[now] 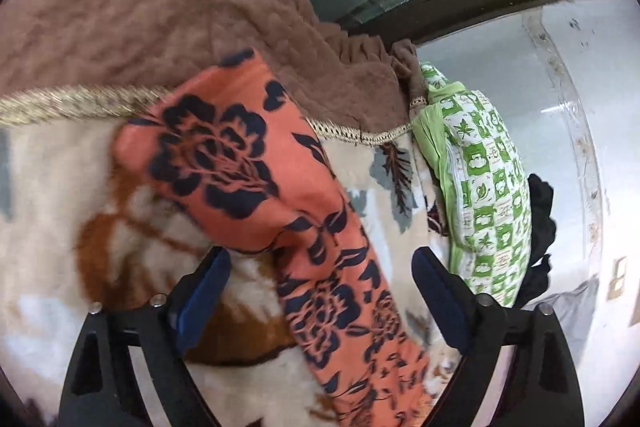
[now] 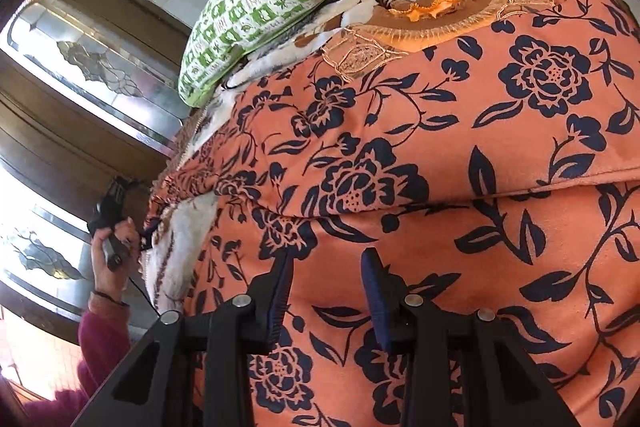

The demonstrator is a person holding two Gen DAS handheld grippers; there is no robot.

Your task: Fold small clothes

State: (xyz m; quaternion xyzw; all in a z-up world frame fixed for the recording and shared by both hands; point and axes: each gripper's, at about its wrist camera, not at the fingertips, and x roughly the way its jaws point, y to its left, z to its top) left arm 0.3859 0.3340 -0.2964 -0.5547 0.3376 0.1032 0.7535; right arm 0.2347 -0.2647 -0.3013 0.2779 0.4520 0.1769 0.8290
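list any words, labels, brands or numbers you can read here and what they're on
None can be read.
Green and white pillow: its squares carry leaf and owl-like pictures; a few hold tiny marks that may be lettering, too small and blurred to read.
Orange floral garment: navy flowers only, no tag or print showing.
Left gripper and right gripper: no markings visible.

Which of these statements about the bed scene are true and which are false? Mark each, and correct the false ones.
1. The orange garment has a dark floral print. True.
2. The left gripper is clamped shut on the garment. False: its jaws stand wide apart.
3. A green-and-white patterned pillow lies on the bed. True.
4. The right gripper hovers over a plain blue towel. False: it is over the orange garment, jaws open.
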